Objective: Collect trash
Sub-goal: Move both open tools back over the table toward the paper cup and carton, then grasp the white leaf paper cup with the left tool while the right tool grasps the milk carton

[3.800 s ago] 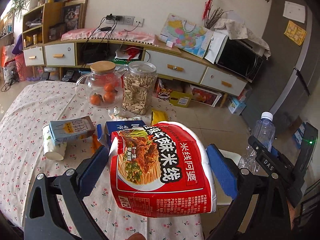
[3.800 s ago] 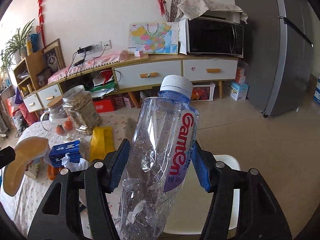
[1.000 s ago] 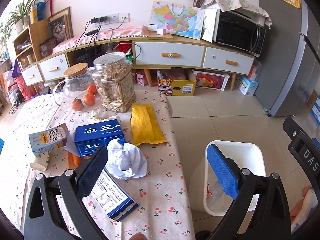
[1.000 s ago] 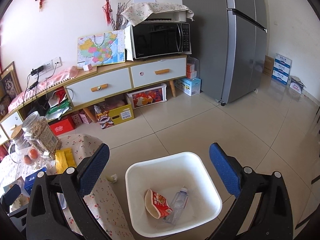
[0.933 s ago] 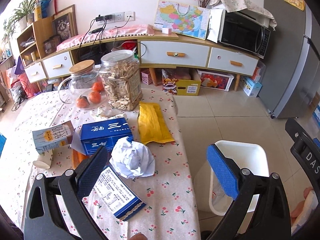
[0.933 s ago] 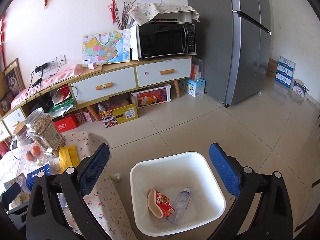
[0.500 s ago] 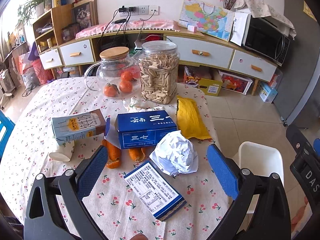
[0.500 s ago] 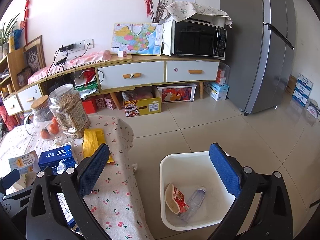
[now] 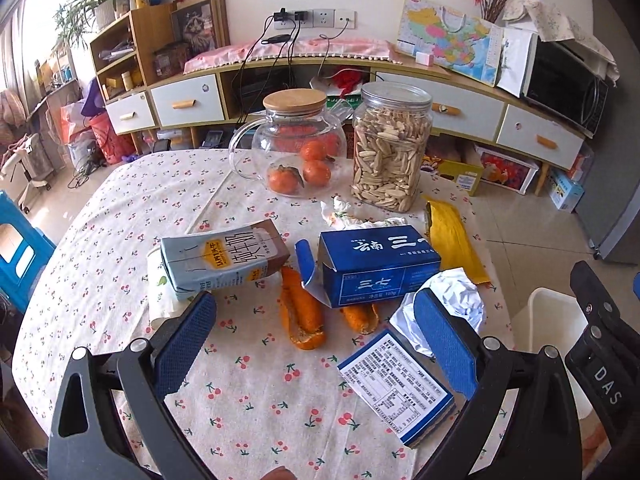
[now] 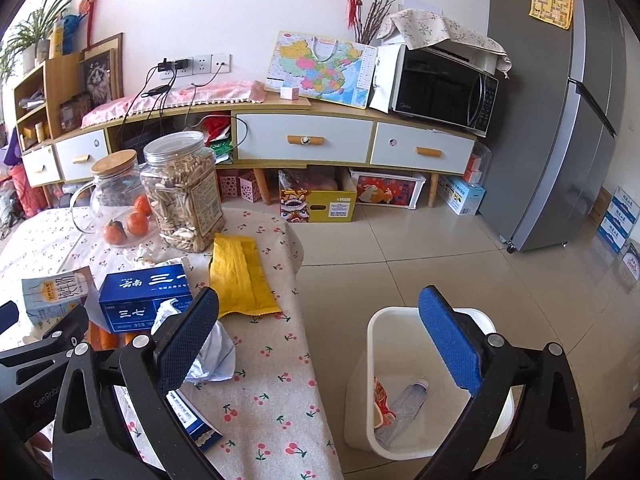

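My left gripper (image 9: 316, 344) hangs open over the table's front part, nothing between its fingers. Below and ahead lie orange peels (image 9: 300, 312), a milk carton (image 9: 220, 256), a paper cup (image 9: 160, 292), a blue box (image 9: 376, 264), crumpled white paper (image 9: 452, 300), a flat blue packet (image 9: 396, 384) and a yellow pouch (image 9: 452, 240). My right gripper (image 10: 320, 344) is open too, between the table edge and the white bin (image 10: 380, 328) on the floor. Inside the bin lie a red noodle bag (image 10: 382, 404) and a plastic bottle (image 10: 404, 404).
A glass jug with oranges (image 9: 300, 152) and a jar of seeds (image 9: 390, 148) stand at the table's far side. A blue stool (image 9: 20, 248) is at the left. Behind are a low cabinet (image 10: 304, 140), a microwave (image 10: 440, 92) and a fridge (image 10: 560, 120).
Both grippers let go of the noodle bag and the bottle, which now lie in the bin. Both have swung left from the bin toward the table, still open.
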Motion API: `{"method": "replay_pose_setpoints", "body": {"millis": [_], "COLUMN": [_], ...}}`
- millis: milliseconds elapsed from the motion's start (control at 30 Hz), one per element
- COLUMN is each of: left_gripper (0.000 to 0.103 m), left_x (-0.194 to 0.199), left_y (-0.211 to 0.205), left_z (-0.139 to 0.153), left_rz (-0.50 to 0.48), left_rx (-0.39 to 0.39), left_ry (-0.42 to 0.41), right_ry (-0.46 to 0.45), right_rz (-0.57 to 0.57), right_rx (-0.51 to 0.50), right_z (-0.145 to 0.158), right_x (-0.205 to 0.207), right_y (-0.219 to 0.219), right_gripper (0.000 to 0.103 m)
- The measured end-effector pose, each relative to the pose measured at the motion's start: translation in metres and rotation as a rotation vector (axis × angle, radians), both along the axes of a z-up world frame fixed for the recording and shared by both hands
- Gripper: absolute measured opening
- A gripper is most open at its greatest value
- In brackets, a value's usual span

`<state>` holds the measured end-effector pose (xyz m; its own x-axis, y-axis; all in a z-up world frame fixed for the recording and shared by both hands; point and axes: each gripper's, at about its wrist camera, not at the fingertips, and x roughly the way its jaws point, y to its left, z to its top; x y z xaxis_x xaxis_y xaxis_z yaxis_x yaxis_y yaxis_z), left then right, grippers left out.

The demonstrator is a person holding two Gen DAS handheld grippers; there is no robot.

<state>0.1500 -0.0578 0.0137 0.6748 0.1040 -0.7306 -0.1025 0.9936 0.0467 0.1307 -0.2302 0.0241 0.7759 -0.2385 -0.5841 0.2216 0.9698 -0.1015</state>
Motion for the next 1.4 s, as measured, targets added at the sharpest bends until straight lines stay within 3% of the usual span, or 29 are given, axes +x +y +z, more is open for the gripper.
{"method": "replay_pose_setpoints", "body": {"millis": [467, 700, 900, 1100, 1133, 1233, 1300, 1400], "left_gripper": [0.096, 0.096, 0.096, 0.096, 0.095, 0.065, 0.062, 0.06], "left_x": [0.011, 0.021, 0.035, 0.047, 0.048, 0.051, 0.048, 0.035], "left_y": [0.072, 0.106, 0.131, 0.141, 0.142, 0.147, 0.151, 0.153], "left_z": [-0.014, -0.041, -0.072, -0.08, -0.081, -0.086, -0.084, -0.072], "left_rz": [0.098, 0.087, 0.109, 0.101, 0.103, 0.097, 0.095, 0.072], "left_rx": [0.041, 0.07, -0.002, -0.063, -0.062, -0.091, -0.112, -0.08], "left_ry": [0.051, 0.187, 0.293, 0.278, 0.274, 0.303, 0.297, 0.27], "right_ry": [0.029, 0.06, 0.078, 0.072, 0.07, 0.06, 0.045, 0.051], "right_rz": [0.124, 0.172, 0.188, 0.275, 0.296, 0.378, 0.429, 0.512], "right_rx": [0.042, 0.003, 0.012, 0.026, 0.018, -0.021, -0.062, -0.101], "right_z": [-0.007, -0.016, -0.02, -0.021, -0.022, -0.023, -0.025, -0.03], "right_x": [0.018, 0.022, 0.026, 0.028, 0.028, 0.025, 0.021, 0.016], "right_y": [0.064, 0.08, 0.084, 0.094, 0.097, 0.109, 0.12, 0.135], "right_gripper": [0.096, 0.096, 0.096, 0.096, 0.096, 0.096, 0.096, 0.096]}}
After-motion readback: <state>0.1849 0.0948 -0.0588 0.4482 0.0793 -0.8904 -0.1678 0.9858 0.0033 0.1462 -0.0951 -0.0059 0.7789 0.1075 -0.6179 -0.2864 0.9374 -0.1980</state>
